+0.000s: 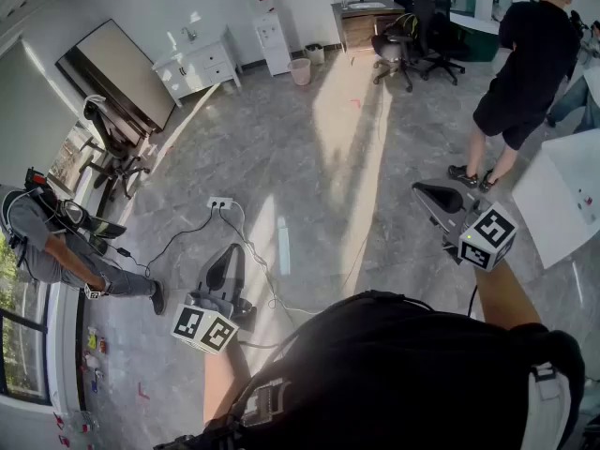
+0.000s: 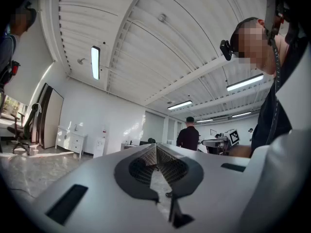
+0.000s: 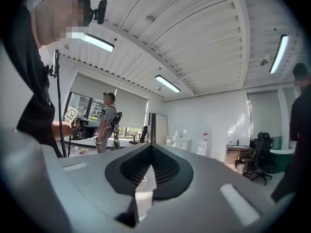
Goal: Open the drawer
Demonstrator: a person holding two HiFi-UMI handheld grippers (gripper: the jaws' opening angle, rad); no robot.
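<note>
The person's black shirt (image 1: 403, 364) fills the foreground. Ahead of it, the grey-and-white left gripper (image 1: 228, 251) and right gripper (image 1: 424, 191) each have their jaws pressed together on nothing. The white cabinet with drawers (image 1: 199, 66) stands well apart from both, at the far side of the grey polished floor (image 1: 309, 157).

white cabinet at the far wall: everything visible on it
The cabinet is low and white, on short legs. Its drawers have small dark knobs and all look shut. It stands upright on the grey floor, back to the white wall, between a dark panel and a white dispenser. The item on top is too small to tell.
</note>
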